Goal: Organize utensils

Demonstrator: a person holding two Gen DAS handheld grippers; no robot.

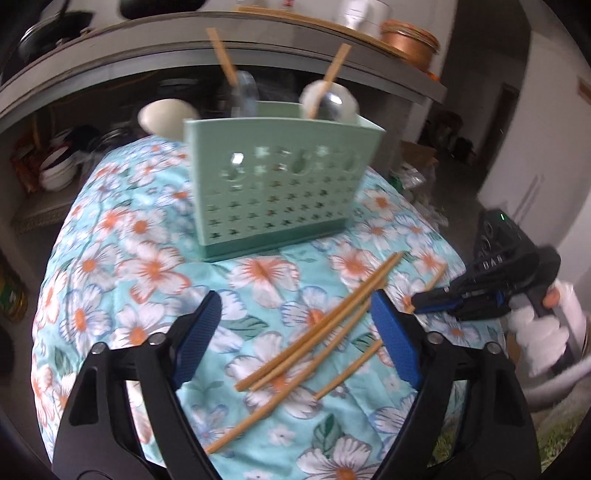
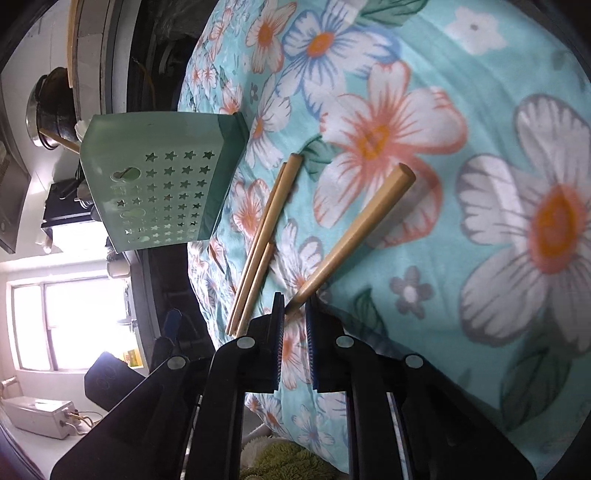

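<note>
R claw (image 2: 295, 314) clenched on chopstick (image 2: 354, 236), L claw (image 1: 295, 332) released over loose chopsticks (image 1: 317, 328), holder (image 1: 277, 184) behind

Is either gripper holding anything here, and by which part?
The right gripper pinches one chopstick by its thin tip. The left gripper is open over the loose chopsticks, holding nothing.

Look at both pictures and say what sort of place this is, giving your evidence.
Probably a home kitchen. A shelf holds a pan and a copper pot, bowls are stacked underneath, and a green caddy and chopsticks sit on a floral cloth.
</note>
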